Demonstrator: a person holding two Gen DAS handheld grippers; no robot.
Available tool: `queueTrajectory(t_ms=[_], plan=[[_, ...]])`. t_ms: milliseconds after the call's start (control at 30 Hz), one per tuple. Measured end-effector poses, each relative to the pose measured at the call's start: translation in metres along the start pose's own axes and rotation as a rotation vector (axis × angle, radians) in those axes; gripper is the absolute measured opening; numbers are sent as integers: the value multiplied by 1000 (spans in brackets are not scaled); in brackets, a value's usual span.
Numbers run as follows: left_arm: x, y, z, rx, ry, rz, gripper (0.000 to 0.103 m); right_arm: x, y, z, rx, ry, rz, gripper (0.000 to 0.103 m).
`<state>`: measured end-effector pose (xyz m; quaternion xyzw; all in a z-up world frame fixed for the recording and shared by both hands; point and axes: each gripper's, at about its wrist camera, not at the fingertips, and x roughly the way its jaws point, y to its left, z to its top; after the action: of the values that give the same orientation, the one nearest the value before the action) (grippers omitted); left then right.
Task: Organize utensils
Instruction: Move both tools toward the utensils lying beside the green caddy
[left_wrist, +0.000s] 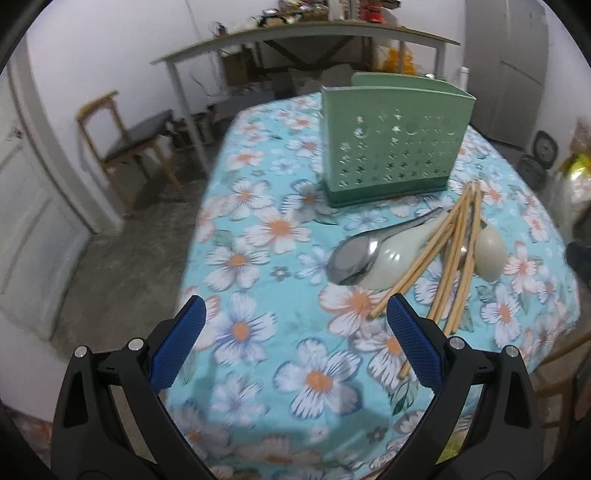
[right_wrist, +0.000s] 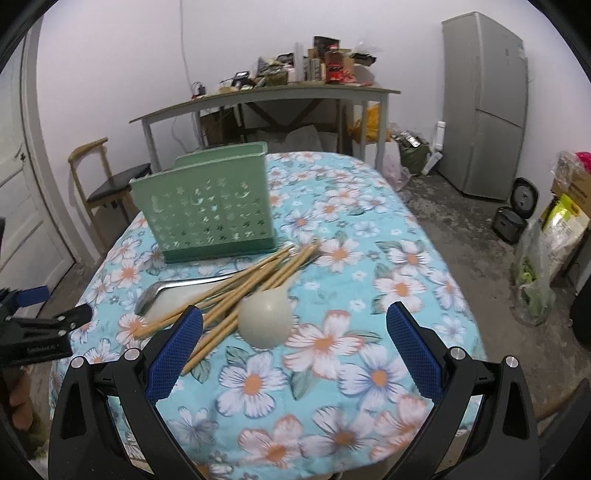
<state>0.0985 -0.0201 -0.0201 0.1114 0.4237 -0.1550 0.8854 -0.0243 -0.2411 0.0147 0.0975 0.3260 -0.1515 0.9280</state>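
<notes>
Both my left gripper (left_wrist: 295, 343) and right gripper (right_wrist: 295, 343) gape wide, empty; grabbing the tangled chopsticks (right_wrist: 236, 291) could roll the pale spoon (right_wrist: 266, 319) away

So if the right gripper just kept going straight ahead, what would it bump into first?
Probably the pale spoon, lying bowl-down just ahead, left of centre between the open jaws of the right gripper. The chopsticks lie further left. Depth is hard to judge; it might meet the tablecloth instead.
</notes>
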Motion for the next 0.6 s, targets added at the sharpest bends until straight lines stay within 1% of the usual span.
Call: queueTrajectory(t_ms=[33, 133, 167, 200, 300, 367, 467, 533, 600], plan=[[5, 3, 1, -8, 0, -46, 95, 5, 4, 0, -10, 9, -1, 97], [20, 13, 3, -54, 1, -232, 95, 19, 14, -1, -39, 35, 17, 97], [25, 14, 4, -66, 7, -275, 95, 24, 16, -1, -47, 43, 18, 97], [29, 14, 5, -73, 13, -285, 95, 29, 19, -2, -57, 54, 21, 97], [41, 9, 7, -43, 15, -247, 95, 41, 21, -3, -70, 84, 27, 97], [48, 2, 9, 17, -1, -193, 95, 51, 19, -3, -68, 108, 30, 97], [57, -7, 7, 123, -27, -143, 95, 62, 16, -4, -51, 137, 40, 97], [61, -7, 5, 174, -18, -123, 95, 70, 13, -4, -40, 153, 44, 97], [64, -7, 3, 203, -18, -118, 95, 74, 10, -5, -33, 159, 47, 97]])
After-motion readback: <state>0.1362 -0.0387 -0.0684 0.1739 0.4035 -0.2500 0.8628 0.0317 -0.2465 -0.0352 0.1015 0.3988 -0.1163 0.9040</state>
